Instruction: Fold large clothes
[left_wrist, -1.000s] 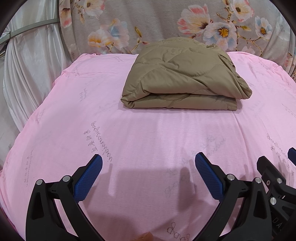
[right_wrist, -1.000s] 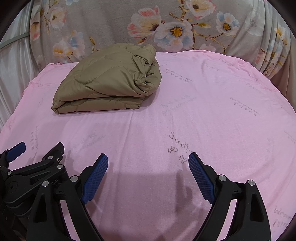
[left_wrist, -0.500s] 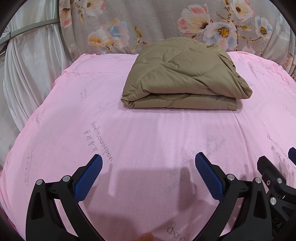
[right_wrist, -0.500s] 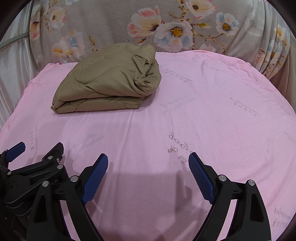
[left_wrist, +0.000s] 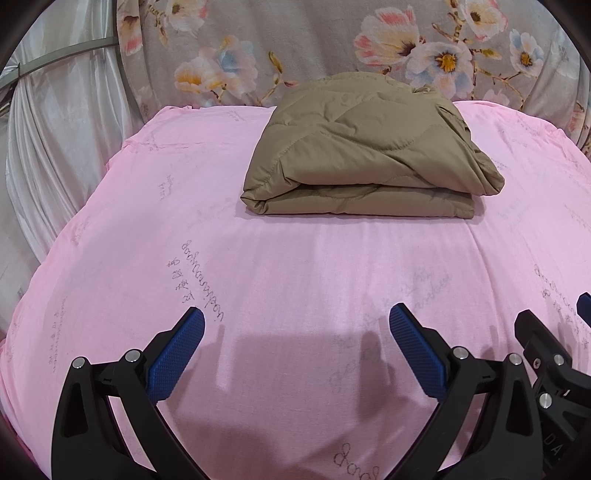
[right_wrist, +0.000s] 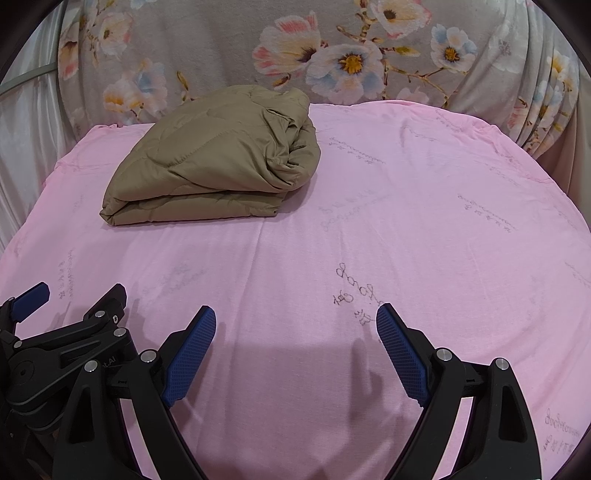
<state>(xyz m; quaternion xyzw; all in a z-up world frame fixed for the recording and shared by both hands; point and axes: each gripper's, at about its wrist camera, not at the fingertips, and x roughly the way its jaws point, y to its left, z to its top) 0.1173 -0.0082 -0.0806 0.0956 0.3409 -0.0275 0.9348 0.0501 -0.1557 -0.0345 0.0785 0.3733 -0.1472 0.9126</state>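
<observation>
Left wrist view: your left gripper (left_wrist: 295, 321) and right gripper (right_wrist: 295, 319) gaped wide, folded quilt (left_wrist: 365, 147) ahead, sheet (left_wrist: 295, 266) script unreadable.

- One folded tan quilted garment (left_wrist: 364, 147), lying on the bed.
- One bed, covered by one pink sheet (left_wrist: 295, 273) printed with script.
- One floral curtain (left_wrist: 295, 48) behind the bed.
- One white drape (left_wrist: 62, 122) at the left.
- Two grippers: left gripper (left_wrist: 295, 334) and right gripper (right_wrist: 295, 332).
- Two blue-padded fingers (left_wrist: 177, 354) per gripper, four in all.
</observation>
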